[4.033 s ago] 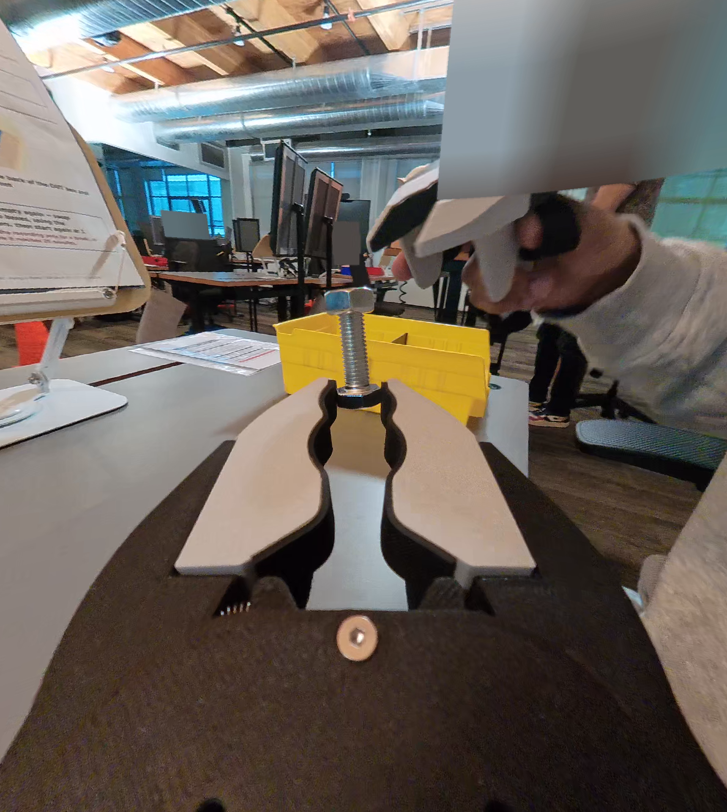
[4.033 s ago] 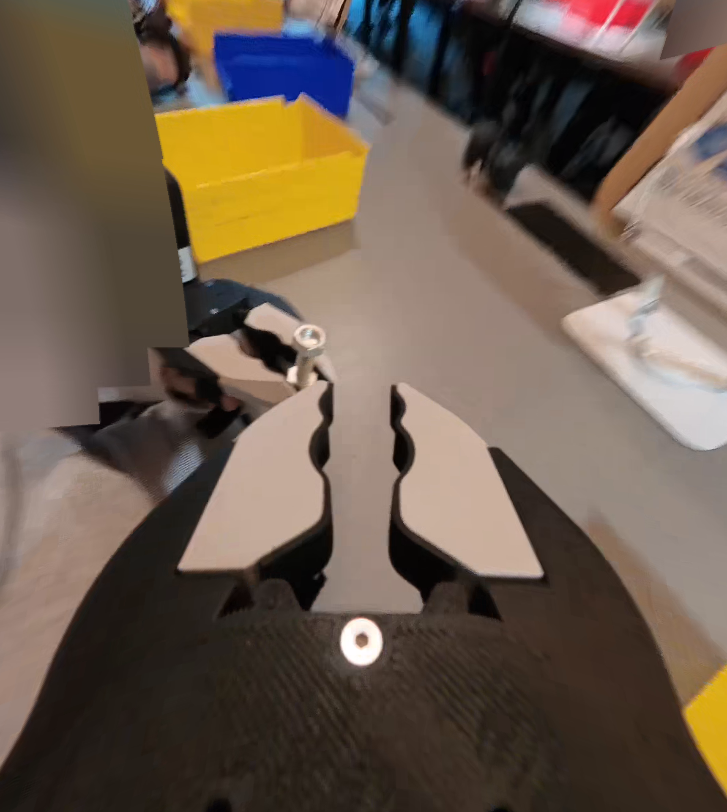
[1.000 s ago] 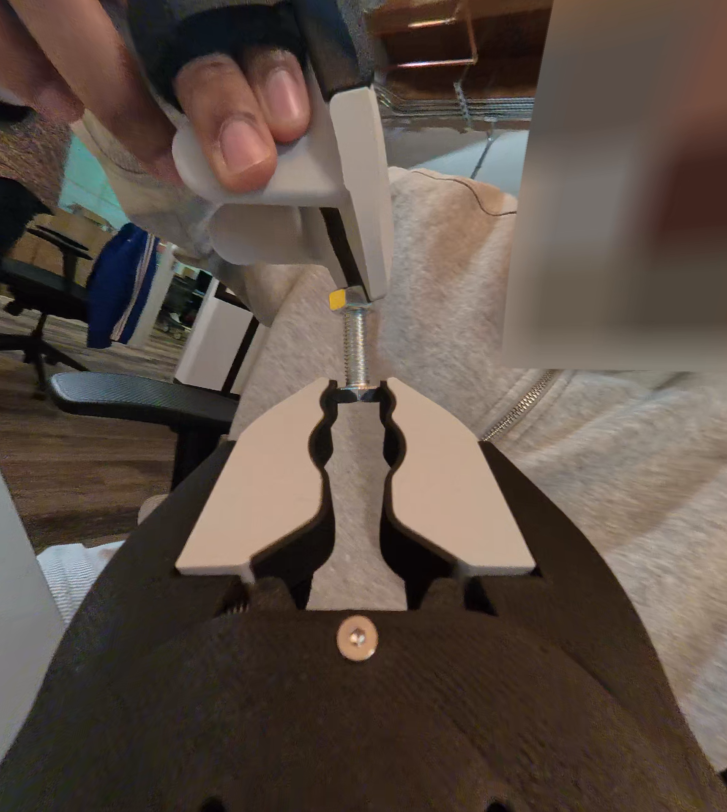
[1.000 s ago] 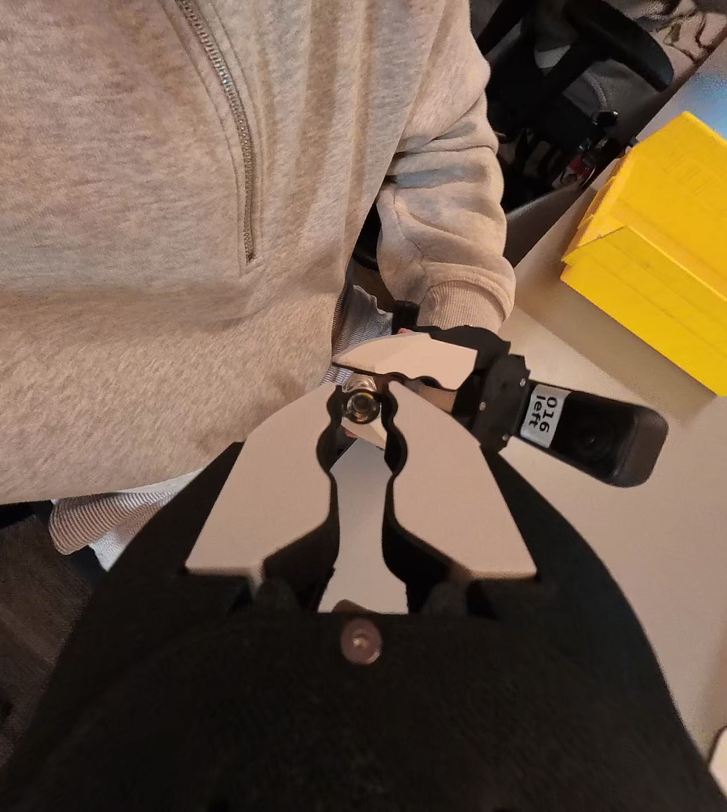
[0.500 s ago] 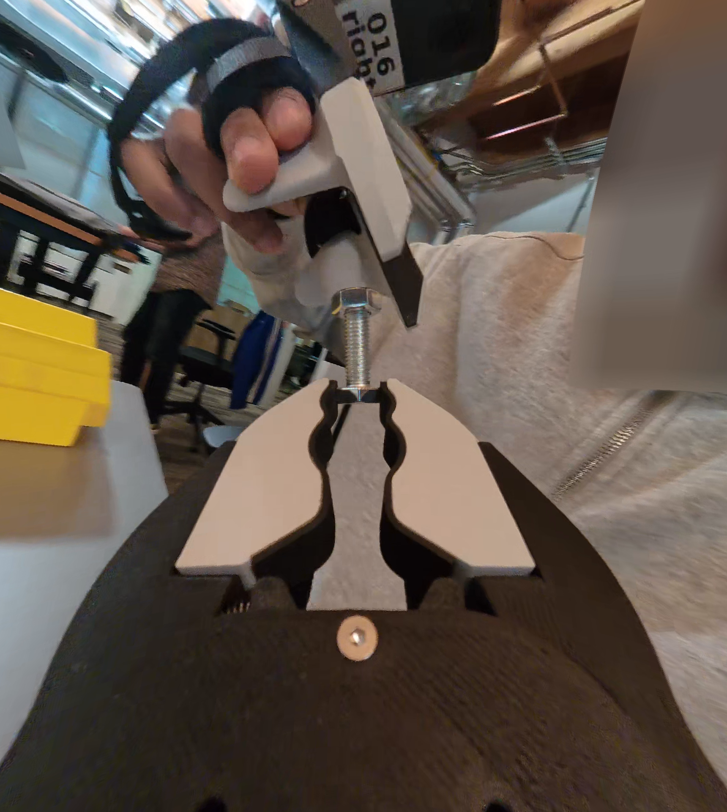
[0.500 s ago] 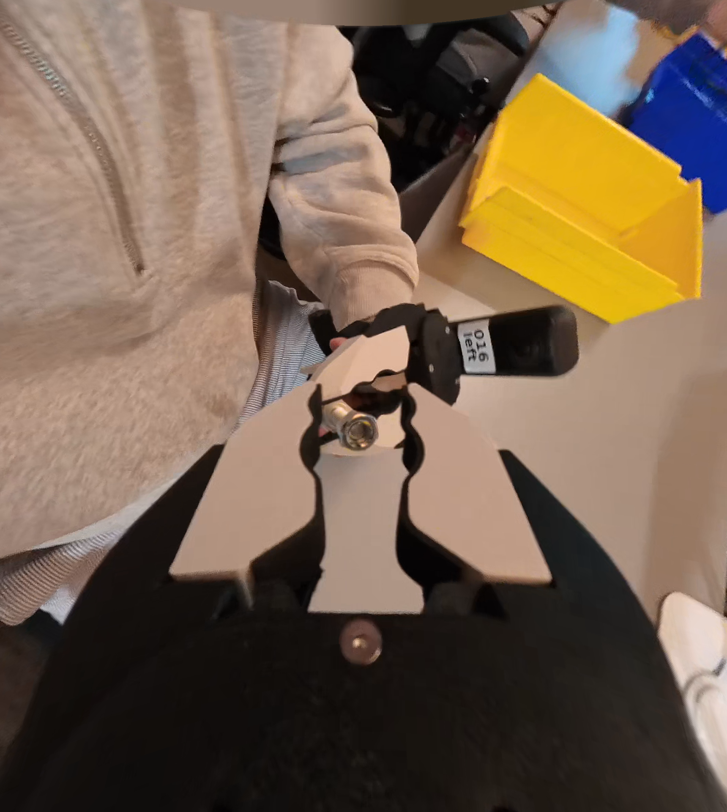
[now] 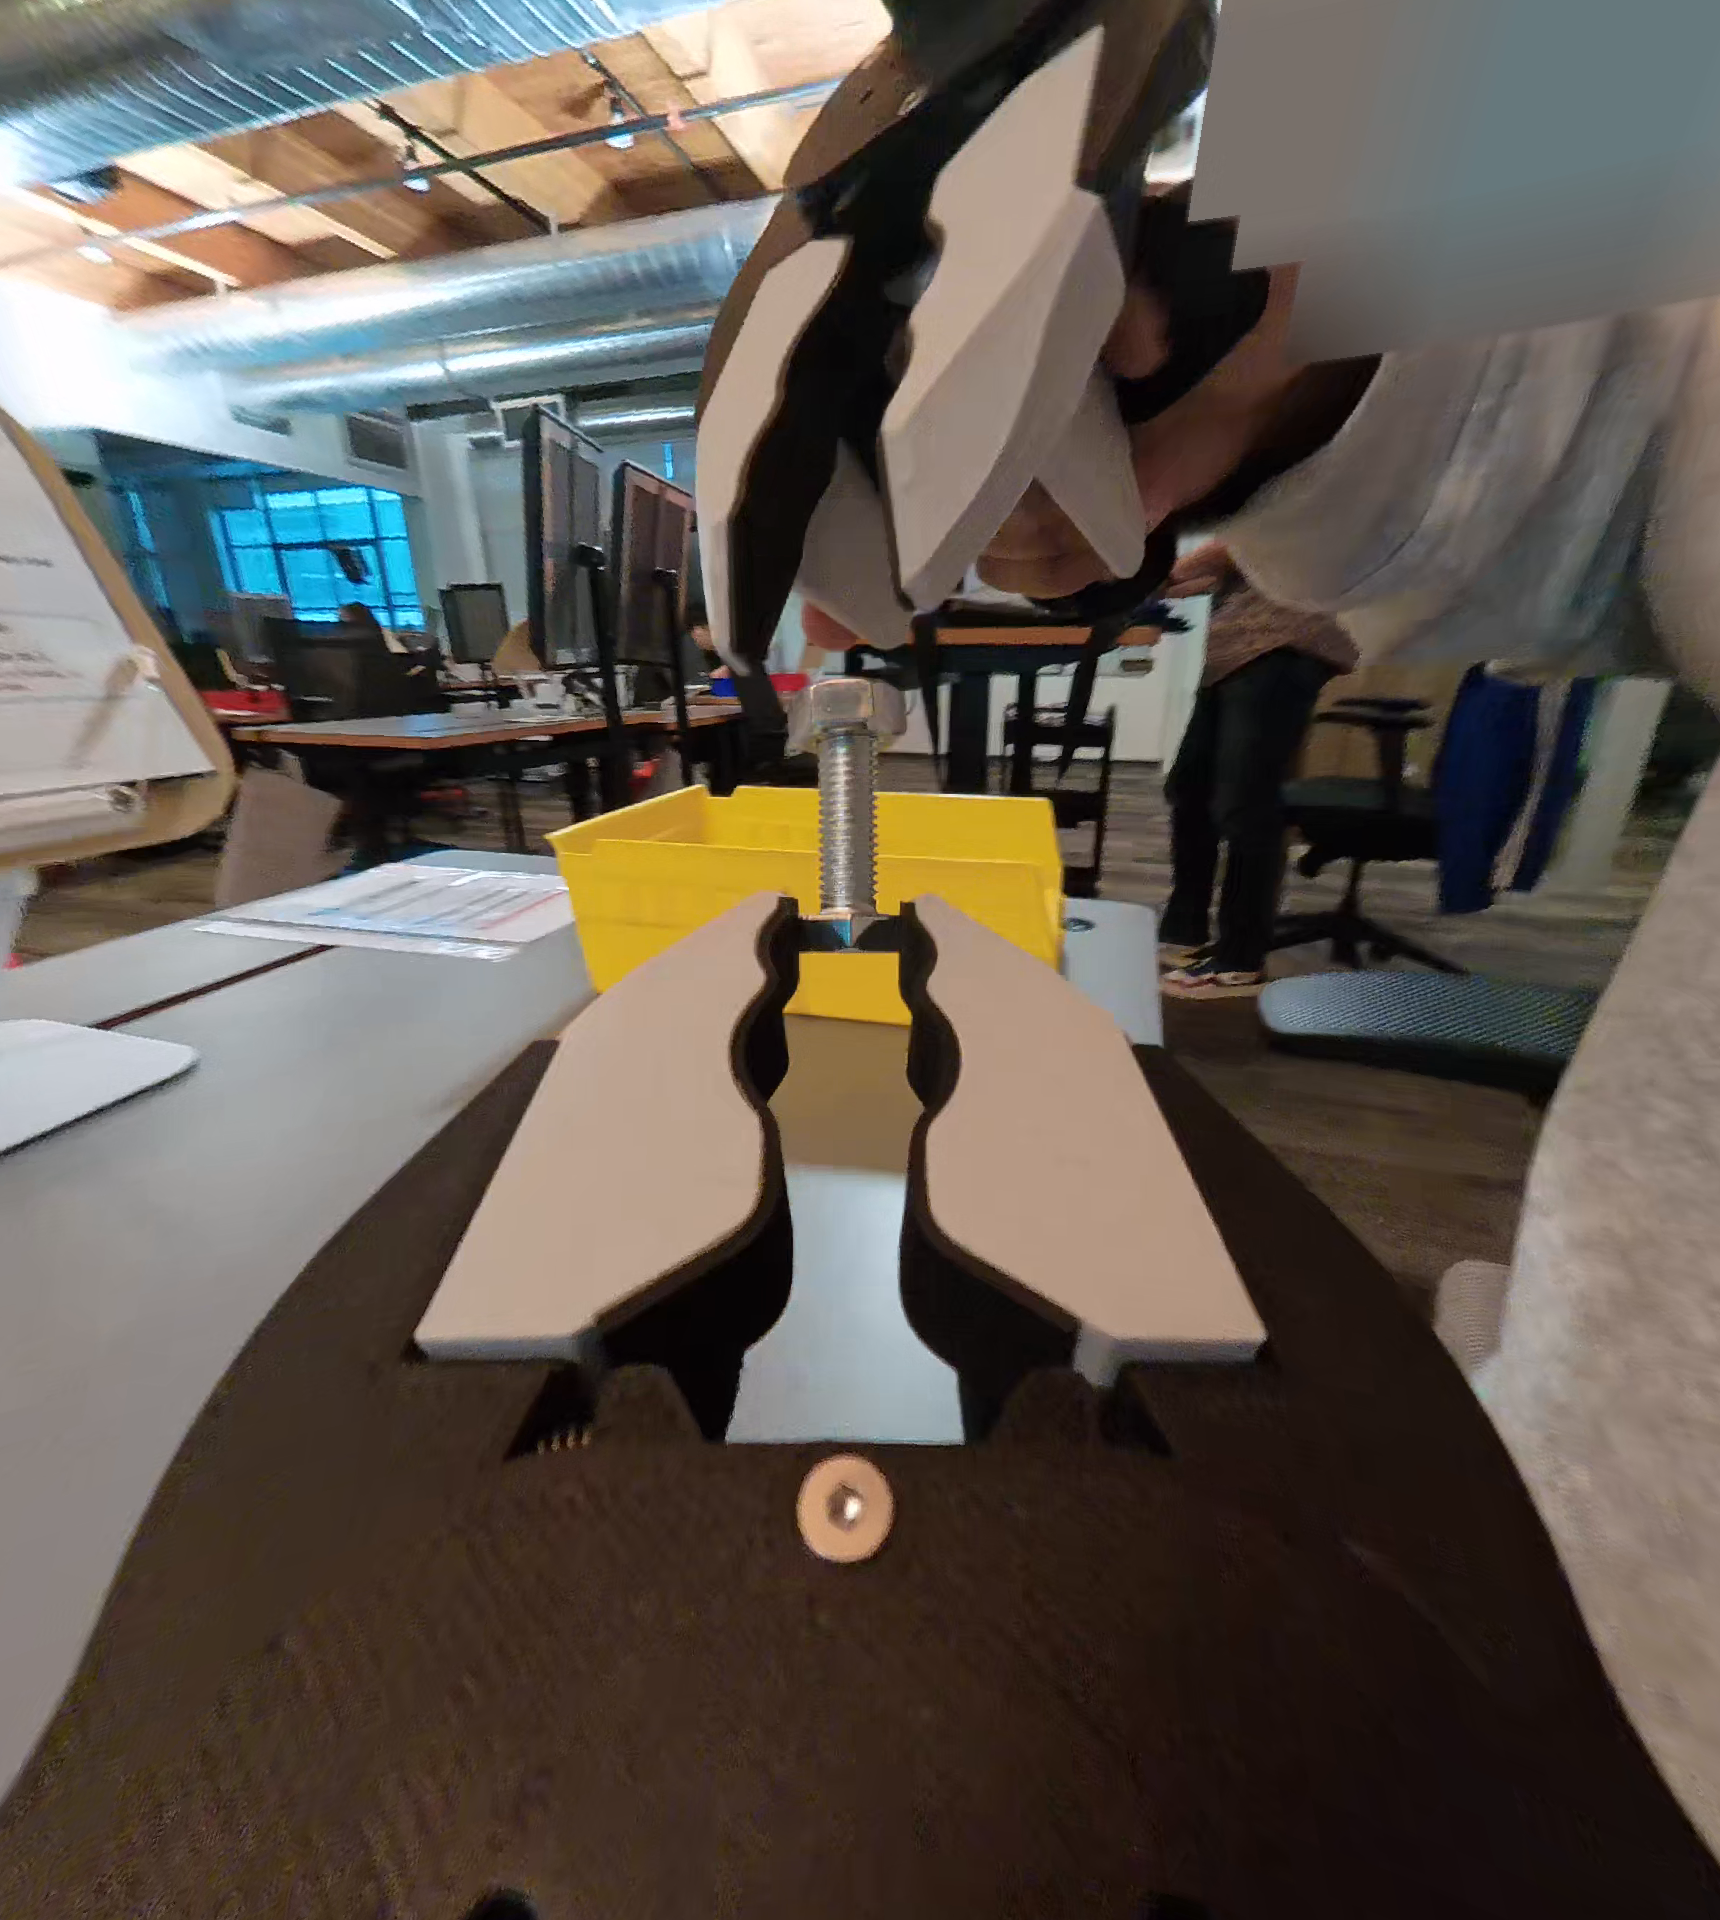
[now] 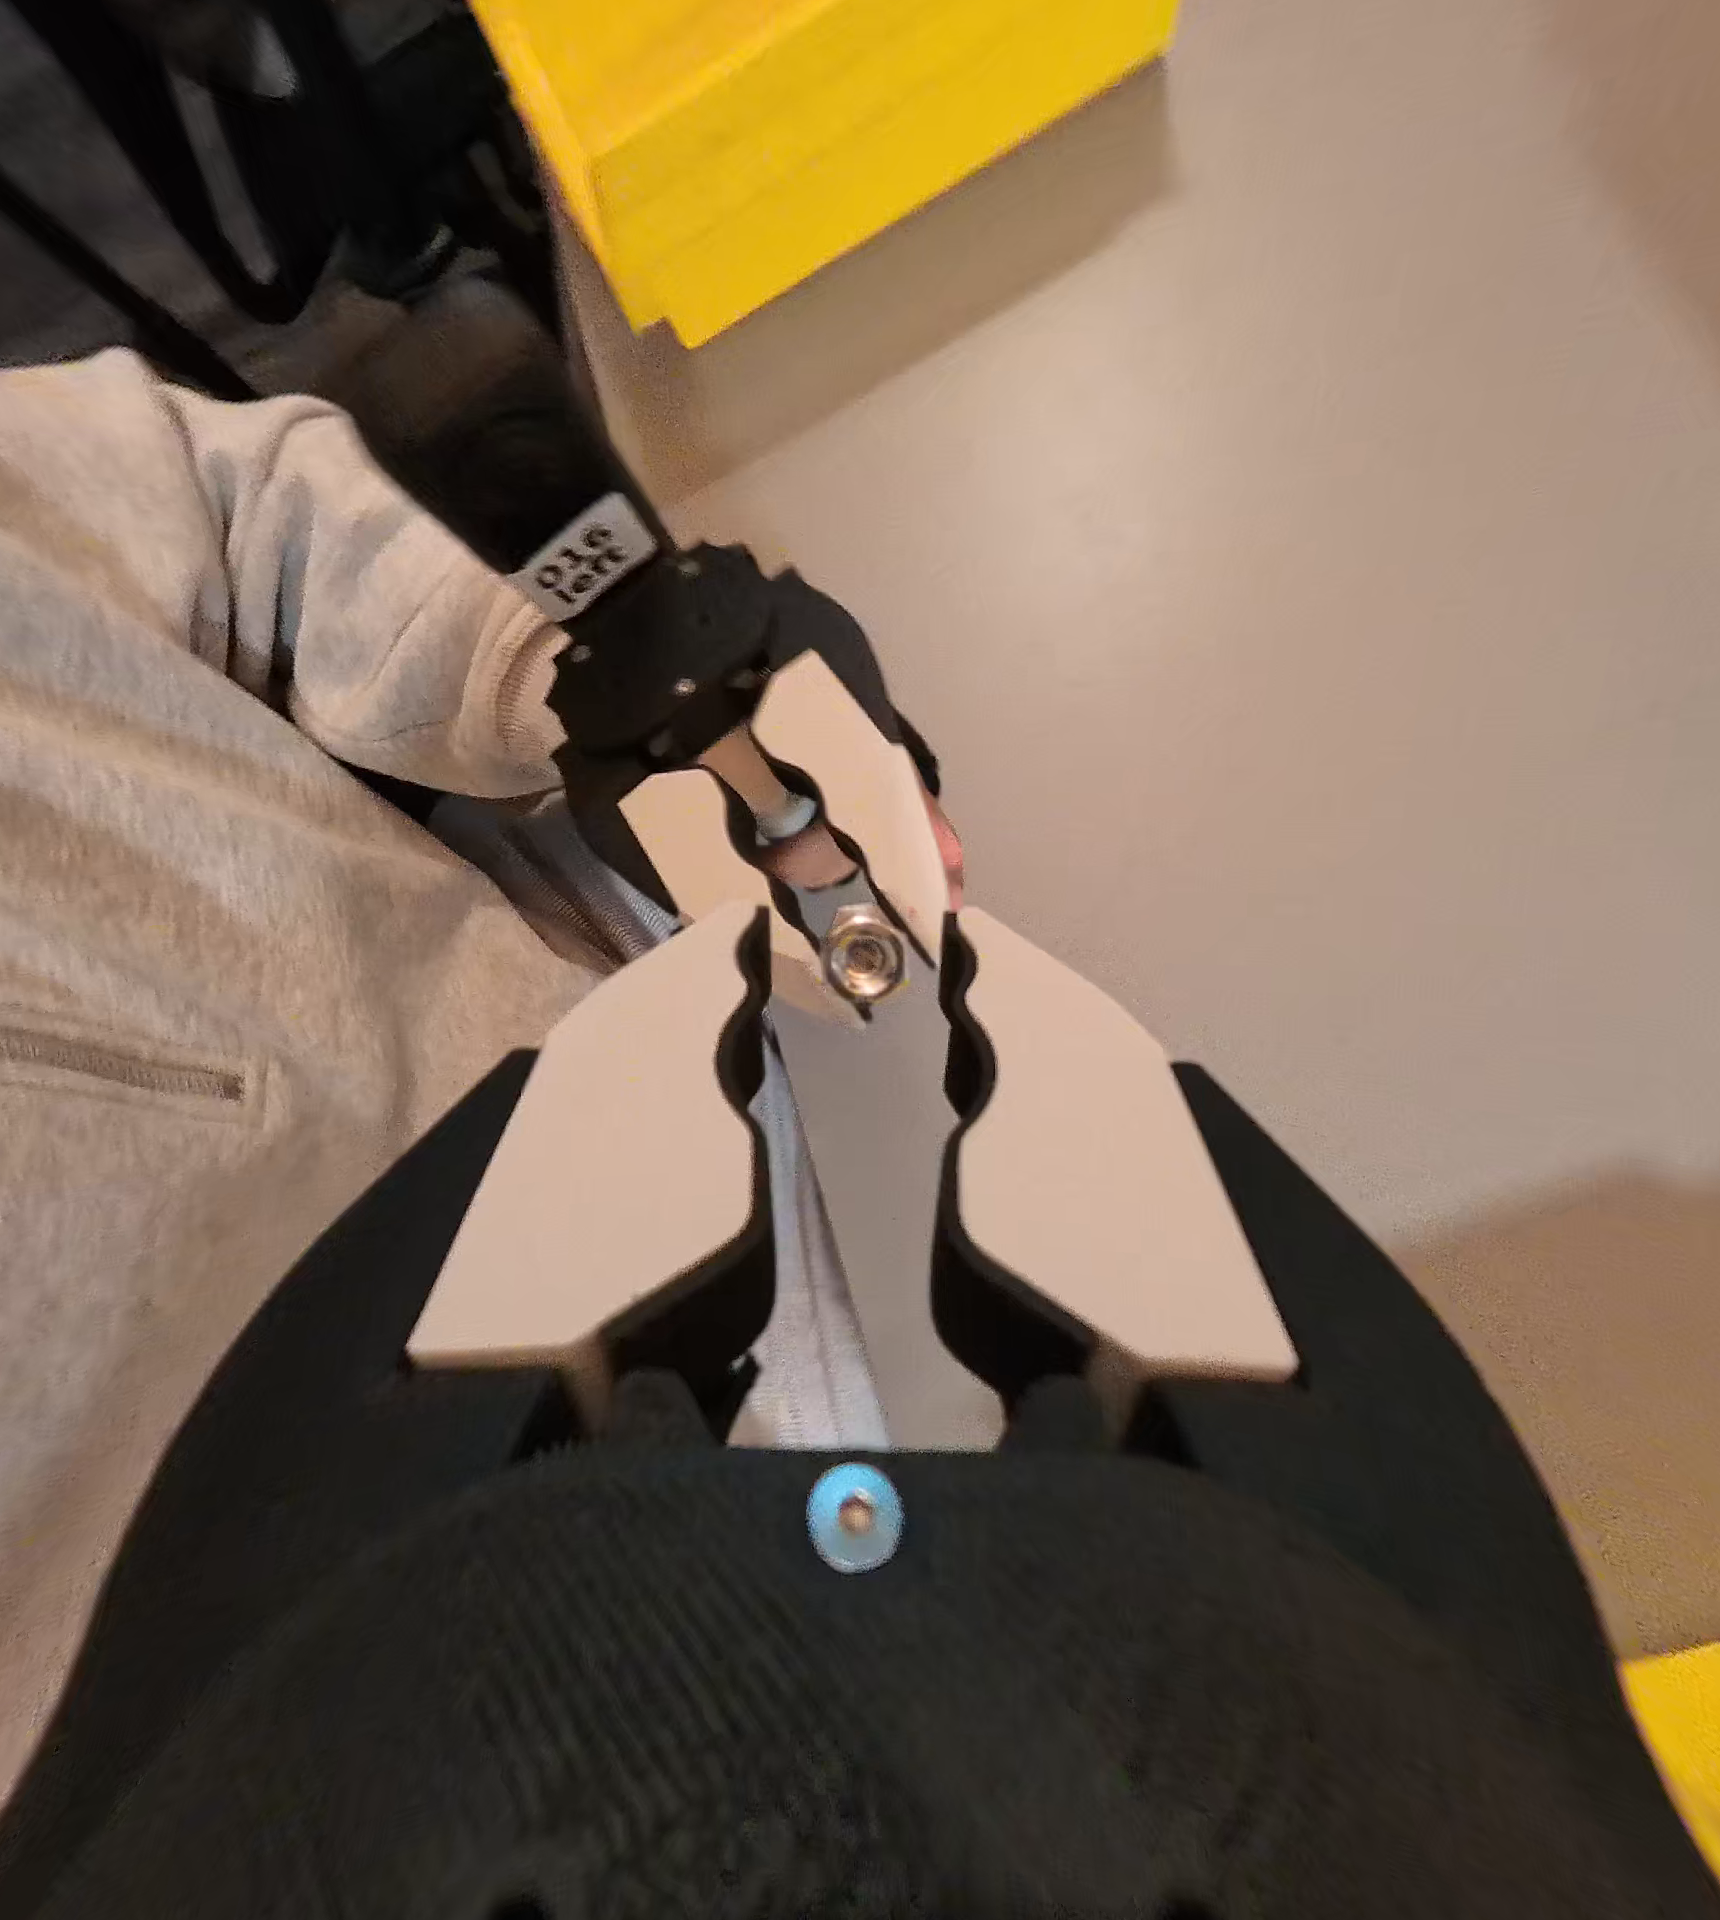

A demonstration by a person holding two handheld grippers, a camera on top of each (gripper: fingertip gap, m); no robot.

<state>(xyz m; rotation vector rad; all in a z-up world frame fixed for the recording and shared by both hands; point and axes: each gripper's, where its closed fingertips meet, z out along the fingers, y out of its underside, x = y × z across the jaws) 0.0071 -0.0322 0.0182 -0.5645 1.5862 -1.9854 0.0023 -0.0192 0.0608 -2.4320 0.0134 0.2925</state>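
Over grey table (image 7: 212,1195), upright silver hex bolt (image 7: 844,800)

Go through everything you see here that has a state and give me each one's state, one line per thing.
Left claw: shut on the nut at the bolt's lower end.
Bolt: upright, hex head on top, threads bare above the nut.
Nut: threaded on the bolt, pinched between the left claw's tips.
Right claw: open, empty, above the bolt head, apart from it.
Yellow bin: upright on the table, contents hidden.
Document stand: upright, holding a sheet.
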